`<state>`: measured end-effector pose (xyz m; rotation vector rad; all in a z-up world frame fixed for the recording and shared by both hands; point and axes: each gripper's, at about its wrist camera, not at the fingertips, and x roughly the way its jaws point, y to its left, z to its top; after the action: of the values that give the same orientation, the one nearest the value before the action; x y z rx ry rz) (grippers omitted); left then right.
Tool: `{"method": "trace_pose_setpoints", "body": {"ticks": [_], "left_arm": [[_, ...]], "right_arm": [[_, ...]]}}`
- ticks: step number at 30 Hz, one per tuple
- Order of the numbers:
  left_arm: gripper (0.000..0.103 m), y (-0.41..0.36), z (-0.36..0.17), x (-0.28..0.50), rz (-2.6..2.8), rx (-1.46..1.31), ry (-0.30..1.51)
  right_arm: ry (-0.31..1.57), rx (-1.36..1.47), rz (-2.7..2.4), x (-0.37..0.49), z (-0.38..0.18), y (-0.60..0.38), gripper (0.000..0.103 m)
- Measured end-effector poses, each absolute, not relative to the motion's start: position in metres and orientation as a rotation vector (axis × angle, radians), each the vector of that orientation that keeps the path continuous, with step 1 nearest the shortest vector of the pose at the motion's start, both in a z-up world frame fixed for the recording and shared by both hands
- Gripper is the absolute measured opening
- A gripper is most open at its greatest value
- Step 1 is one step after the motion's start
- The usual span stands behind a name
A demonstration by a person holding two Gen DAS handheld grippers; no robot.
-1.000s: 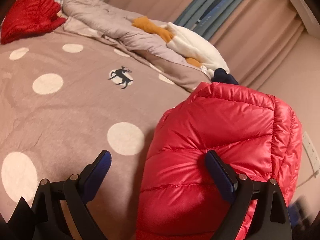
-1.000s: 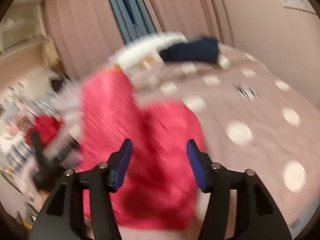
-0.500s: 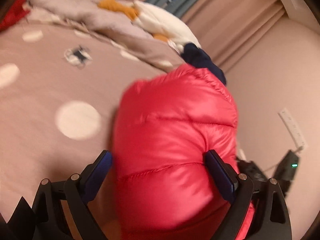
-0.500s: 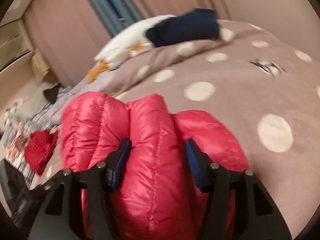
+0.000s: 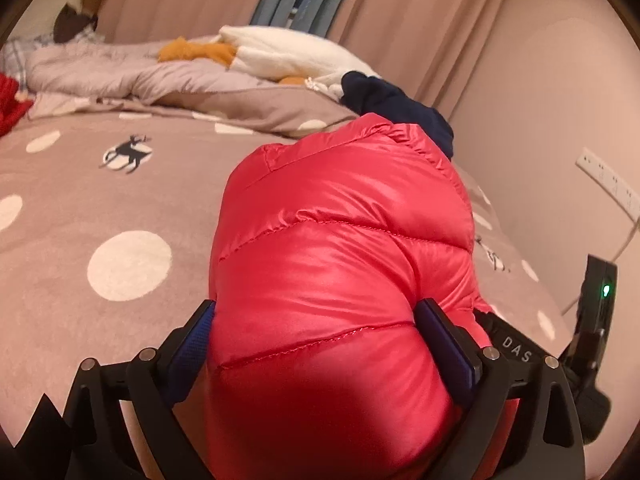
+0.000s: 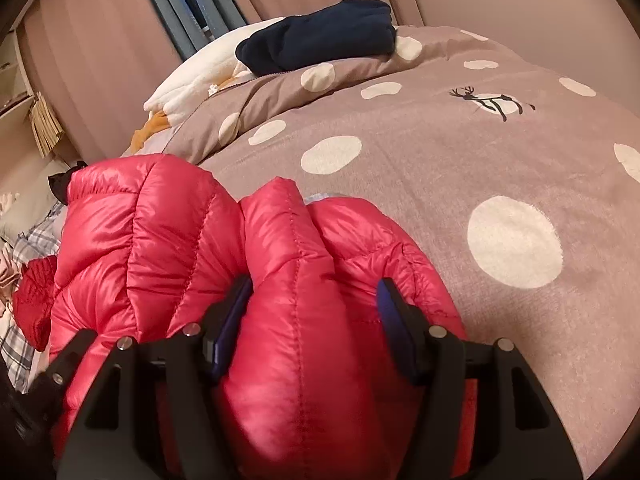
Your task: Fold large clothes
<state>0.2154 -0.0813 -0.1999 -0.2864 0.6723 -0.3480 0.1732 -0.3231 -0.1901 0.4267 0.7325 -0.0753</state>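
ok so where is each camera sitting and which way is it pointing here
Left wrist: sits on the left gripper, looking forward and down along its fingers over the red puffer jacket to the dotted bedspread and curtains; only its own fingers show, pressed into the jacket.
Right wrist: sits on the right gripper, looking down across the same jacket toward the bed; its fingers squeeze a jacket fold.
Shared: the jacket, bedspread, navy garment, white fleece.
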Motion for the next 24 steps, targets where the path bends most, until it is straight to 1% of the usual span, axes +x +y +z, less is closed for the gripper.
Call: {"method": "trace_pose_setpoints", "body": {"ticks": [13,16,17,18,19,20,21,22,24], "left_arm": [[0.1,-0.078,-0.207,0.217,-0.354,-0.304,0.639],[0.102,-0.075,-0.202,0.213,-0.333,-0.315,0.644],[0.102,-0.074,-0.198,0.211,-0.334,-0.305,0.651],[0.102,-0.072,-0.195,0.208,-0.341,-0.297,0.654],[0.102,-0.067,-0.19,0.204,-0.354,-0.297,0.657],[0.102,-0.062,-0.187,0.202,-0.358,-0.309,0.663],[0.102,-0.053,-0.183,0.199,-0.356,-0.341,0.678],[0.102,-0.043,-0.18,0.197,-0.357,-0.395,0.697],[0.102,-0.018,-0.176,0.193,-0.385,-0.548,0.709]], "right_arm": [[0.724,0.429,-0.07,0.177,-0.197,-0.325,0.062],[0.711,0.456,-0.048,0.175,-0.192,-0.328,0.066],[0.715,0.46,-0.045,0.175,-0.19,-0.329,0.07],[0.718,0.457,-0.055,0.174,-0.187,-0.329,0.078],[0.722,0.453,-0.079,0.171,-0.185,-0.328,0.082],[0.726,0.457,-0.107,0.167,-0.18,-0.327,0.089],[0.737,0.46,-0.121,0.164,-0.175,-0.327,0.101],[0.75,0.462,-0.135,0.16,-0.17,-0.327,0.103],[0.711,0.488,-0.115,0.145,-0.159,-0.333,0.102]]}}
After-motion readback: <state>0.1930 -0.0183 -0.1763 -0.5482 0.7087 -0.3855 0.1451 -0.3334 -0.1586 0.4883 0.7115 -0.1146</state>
